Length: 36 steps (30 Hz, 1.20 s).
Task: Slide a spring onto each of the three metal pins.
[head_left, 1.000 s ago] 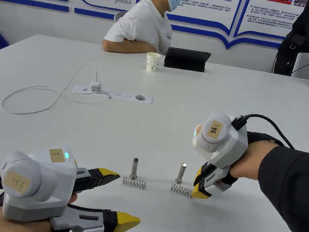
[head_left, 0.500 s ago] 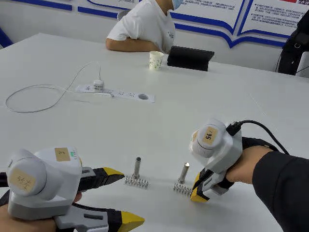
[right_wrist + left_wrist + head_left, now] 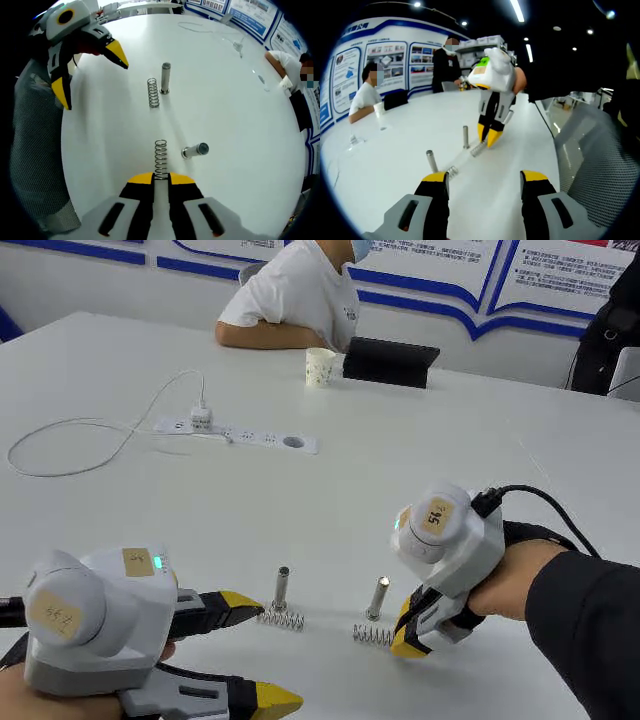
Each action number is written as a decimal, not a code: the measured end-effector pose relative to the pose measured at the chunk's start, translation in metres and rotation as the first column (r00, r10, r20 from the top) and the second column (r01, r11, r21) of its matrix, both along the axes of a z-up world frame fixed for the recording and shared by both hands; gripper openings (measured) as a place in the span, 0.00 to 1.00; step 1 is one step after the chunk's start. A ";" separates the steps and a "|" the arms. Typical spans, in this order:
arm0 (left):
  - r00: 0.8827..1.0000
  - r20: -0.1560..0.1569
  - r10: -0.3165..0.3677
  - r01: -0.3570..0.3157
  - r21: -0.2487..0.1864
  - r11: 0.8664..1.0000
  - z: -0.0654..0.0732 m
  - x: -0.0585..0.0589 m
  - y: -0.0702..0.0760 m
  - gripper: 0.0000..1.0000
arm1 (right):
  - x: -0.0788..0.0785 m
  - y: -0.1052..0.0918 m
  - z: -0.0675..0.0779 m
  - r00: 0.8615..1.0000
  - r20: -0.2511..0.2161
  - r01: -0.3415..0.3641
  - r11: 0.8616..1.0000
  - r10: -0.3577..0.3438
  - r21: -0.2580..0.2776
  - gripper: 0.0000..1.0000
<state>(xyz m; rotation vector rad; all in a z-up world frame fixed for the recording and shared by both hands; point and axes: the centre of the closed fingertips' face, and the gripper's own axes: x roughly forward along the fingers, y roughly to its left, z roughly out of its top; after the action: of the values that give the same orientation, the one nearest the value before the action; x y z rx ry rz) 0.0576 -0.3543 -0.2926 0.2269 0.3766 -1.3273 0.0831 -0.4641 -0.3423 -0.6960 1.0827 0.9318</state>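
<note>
On the table (image 3: 400, 460), two upright pins (image 3: 281, 587), two springs (image 3: 279, 618), right tongs (image 3: 408, 640) pinching one spring (image 3: 160, 157), left tongs (image 3: 265, 650) spread.

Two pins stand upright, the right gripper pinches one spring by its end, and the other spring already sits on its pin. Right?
Not quite. The other spring is not on its pin: it lies on the table beside the far pin, as the right gripper view shows. The rest holds: the far pin and the near pin stand upright, and the right gripper pinches the near spring by its end.
</note>
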 end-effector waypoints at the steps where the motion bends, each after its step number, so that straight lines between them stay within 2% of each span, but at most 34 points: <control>1: 1.000 0.000 -0.007 0.007 0.004 1.000 -0.001 -0.001 -0.001 0.58 | -0.001 0.001 0.001 1.000 0.000 -0.002 1.000 0.002 0.002 0.12; 8: 0.998 0.006 -0.066 0.066 0.040 0.997 -0.008 -0.006 -0.012 0.56 | -0.012 0.013 0.014 1.000 -0.003 -0.029 0.999 0.029 0.033 0.12; 13: 0.995 0.014 -0.094 0.093 0.048 0.994 -0.008 -0.006 -0.018 0.55 | -0.022 0.025 0.025 0.998 -0.012 -0.057 0.996 0.058 0.068 0.11; 21: 0.991 0.030 -0.133 0.131 0.066 0.989 -0.007 -0.007 -0.024 0.50 | -0.032 0.045 0.038 0.994 -0.006 -0.112 0.989 0.113 0.095 0.12; 27: 0.984 0.061 -0.165 0.160 0.074 0.984 -0.006 -0.011 -0.027 0.43 | -0.038 0.059 0.046 0.988 0.003 -0.156 0.982 0.157 0.105 0.11; 30: 0.980 0.090 -0.177 0.170 0.075 0.982 -0.003 -0.012 -0.028 0.38 | -0.041 0.065 0.049 0.985 0.006 -0.174 0.979 0.175 0.108 0.12; 36: 0.975 0.112 -0.190 0.182 0.076 0.980 -0.002 -0.013 -0.030 0.30 | -0.044 0.070 0.050 0.980 0.007 -0.198 0.975 0.199 0.104 0.12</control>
<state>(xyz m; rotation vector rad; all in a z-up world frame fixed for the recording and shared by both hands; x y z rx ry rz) 0.0441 -0.3839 -0.2942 0.4025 0.3039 -1.4791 0.0389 -0.3938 -0.2922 -0.7253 0.9722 1.1531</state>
